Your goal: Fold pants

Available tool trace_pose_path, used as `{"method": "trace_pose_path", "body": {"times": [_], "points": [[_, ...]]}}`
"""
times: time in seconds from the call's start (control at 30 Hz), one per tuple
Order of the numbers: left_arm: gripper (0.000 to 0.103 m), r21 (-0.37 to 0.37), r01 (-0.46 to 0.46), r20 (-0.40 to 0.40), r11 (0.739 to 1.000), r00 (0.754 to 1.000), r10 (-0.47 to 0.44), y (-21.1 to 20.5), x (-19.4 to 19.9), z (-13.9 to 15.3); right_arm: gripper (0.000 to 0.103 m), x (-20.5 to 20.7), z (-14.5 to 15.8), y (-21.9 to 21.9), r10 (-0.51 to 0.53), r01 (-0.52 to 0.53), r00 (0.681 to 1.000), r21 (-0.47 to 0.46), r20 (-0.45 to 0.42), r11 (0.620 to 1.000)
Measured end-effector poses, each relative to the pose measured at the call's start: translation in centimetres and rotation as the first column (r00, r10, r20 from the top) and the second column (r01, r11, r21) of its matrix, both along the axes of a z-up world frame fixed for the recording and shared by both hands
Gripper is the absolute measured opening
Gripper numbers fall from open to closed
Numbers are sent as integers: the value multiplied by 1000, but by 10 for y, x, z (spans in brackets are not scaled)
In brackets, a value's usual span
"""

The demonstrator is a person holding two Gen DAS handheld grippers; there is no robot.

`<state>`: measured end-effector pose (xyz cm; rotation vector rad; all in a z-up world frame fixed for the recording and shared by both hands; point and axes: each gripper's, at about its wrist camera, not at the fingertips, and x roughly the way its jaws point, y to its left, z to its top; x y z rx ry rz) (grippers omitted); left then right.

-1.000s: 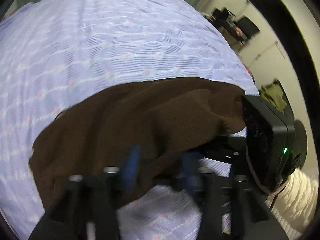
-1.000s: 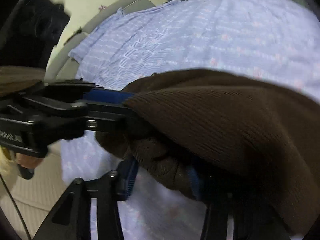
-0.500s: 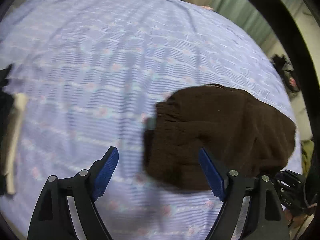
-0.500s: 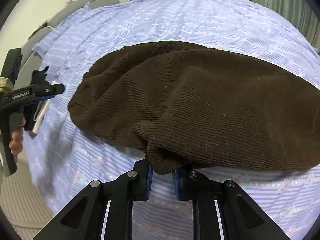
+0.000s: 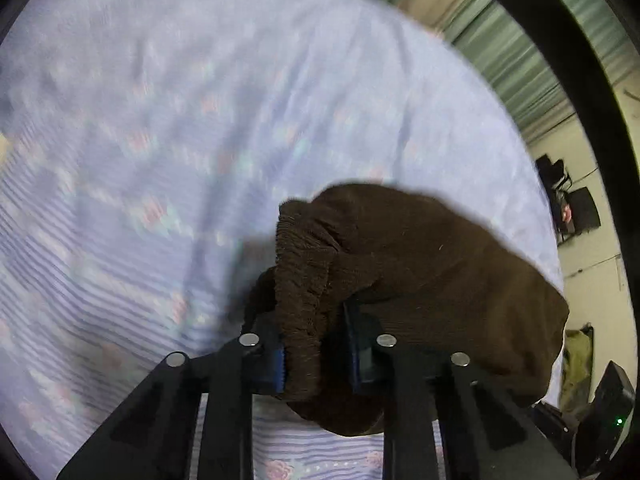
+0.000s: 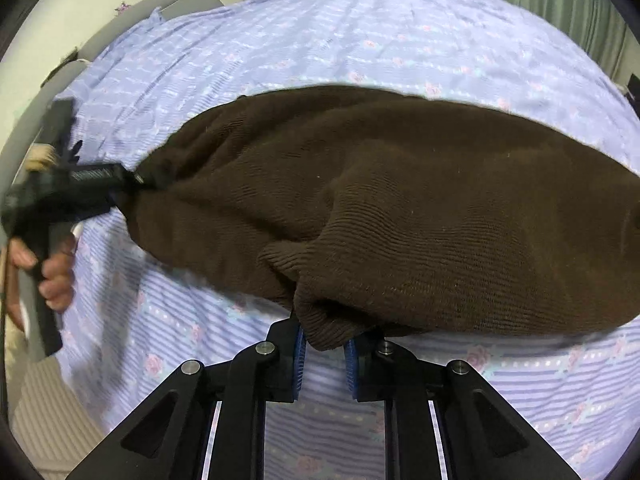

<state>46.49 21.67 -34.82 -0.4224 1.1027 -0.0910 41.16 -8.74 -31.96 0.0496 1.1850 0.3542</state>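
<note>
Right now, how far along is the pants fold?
Partly done: the brown pants already lie bunched in a doubled heap on the striped bedsheet. In hand: the left gripper pinches the gathered waistband, the right gripper a near edge. Left: flattening and squaring.

Bed (image 6: 400, 40), lilac striped floral sheet; brown knit pants (image 6: 440, 200) bunched on it
</note>
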Motion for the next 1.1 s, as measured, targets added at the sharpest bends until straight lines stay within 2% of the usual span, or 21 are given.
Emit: {"method": "trace_pose_path", "body": {"times": [0.03, 0.07, 0.13, 0.2, 0.23, 0.27, 0.3, 0.33, 0.37, 0.43, 0.47, 0.53, 0.63, 0.7, 0.77, 0.87, 0.93, 1.1], "points": [[22, 34, -4, 38, 999, 999, 2, 1, -2, 9, 17, -1, 2, 1, -2, 2, 1000, 21, -5, 1000], [22, 63, -8, 44, 998, 999, 5, 3, 0, 11, 17, -2, 2, 1, -5, 5, 1000, 45, -10, 999], [22, 52, -26, -19, 998, 999, 27, 10, 9, -6, 16, 1, -6, 8, 2, 0, 999, 42, -35, 999], [29, 79, 0, -88, 997, 996, 7, 10, 19, -32, 16, 4, -17, 13, -8, 8, 999, 3, -47, 1000], [39, 104, 11, -97, 995, 995, -1, 9, 21, -36, 16, 3, -20, 13, -21, 21, 998, 0, -51, 1000], [54, 152, 14, -95, 988, 995, 0, 8, 21, -31, 17, 0, -20, 12, -28, 28, 998, 0, -48, 1000], [62, 195, 16, -87, 981, 996, 1, 6, 21, -24, 27, -4, -17, 10, -30, 30, 999, 2, -35, 1000], [69, 244, 19, -64, 970, 998, -4, 4, 17, -13, 47, -8, -12, 8, -33, 32, 999, -15, -23, 999], [72, 283, 39, -26, 958, 999, -33, -1, 10, 2, 55, -15, -3, 2, -41, 41, 999, -50, 3, 998], [76, 372, 85, 29, 924, 994, -103, -18, -4, 30, 58, -28, 20, -15, -52, 56, 996, -51, 68, 997], [79, 434, 123, 69, 892, 983, -169, -35, -19, 47, 59, -33, 29, -24, -59, 63, 994, -45, 90, 997], [80, 469, 190, 118, 862, 954, -274, -65, -38, 72, 59, -40, 51, -50, -101, 114, 983, -75, 155, 991], [80, 485, 240, 164, 841, 920, -357, -111, -68, 84, 59, -37, 74, -106, -175, 207, 955, -115, 240, 971], [80, 517, 248, 175, 819, 906, -385, -147, -86, 81, 59, -22, 79, -147, -209, 251, 942, -139, 264, 958], [75, 551, 240, 182, 799, 900, -396, -184, -104, 71, 59, -5, 80, -181, -215, 269, 934, -165, 286, 949], [73, 611, 199, 190, 766, 903, -386, -225, -125, 57, 59, 17, 75, -203, -177, 244, 937, -202, 301, 948], [73, 626, 162, 185, 763, 919, -348, -246, -135, 50, 59, 28, 66, -220, -158, 224, 943, -208, 292, 952], [68, 650, 130, 132, 749, 951, -279, -268, -119, 12, 59, 52, 46, -249, -215, 250, 943, -114, 254, 962]]}}
